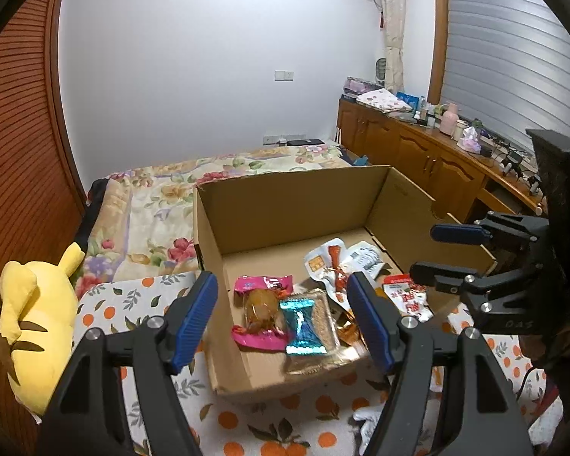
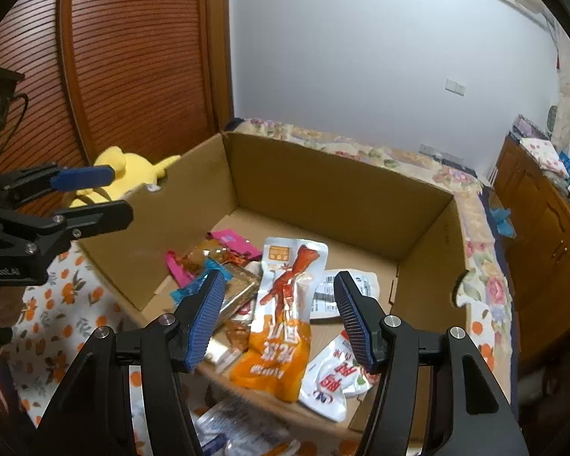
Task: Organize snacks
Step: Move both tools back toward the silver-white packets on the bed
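Open brown cardboard box (image 2: 323, 190) on orange-print cloth (image 1: 133, 304), holding loose snack packets: long orange foil pouch (image 2: 273, 345), pink-wrapped pastry (image 1: 262, 311). Left gripper (image 1: 281, 315) and right gripper (image 2: 277, 319) above box, jaws apart, empty. Packets judged light, slippery, crushable; best pinched at sealed edges.

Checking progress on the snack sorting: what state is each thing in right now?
cardboard box: open-topped, snacks inside
orange packet: lying flat in box
pink packet: lying in box
teal candy: resting on clear tray
left gripper: open, empty
right gripper: open, empty
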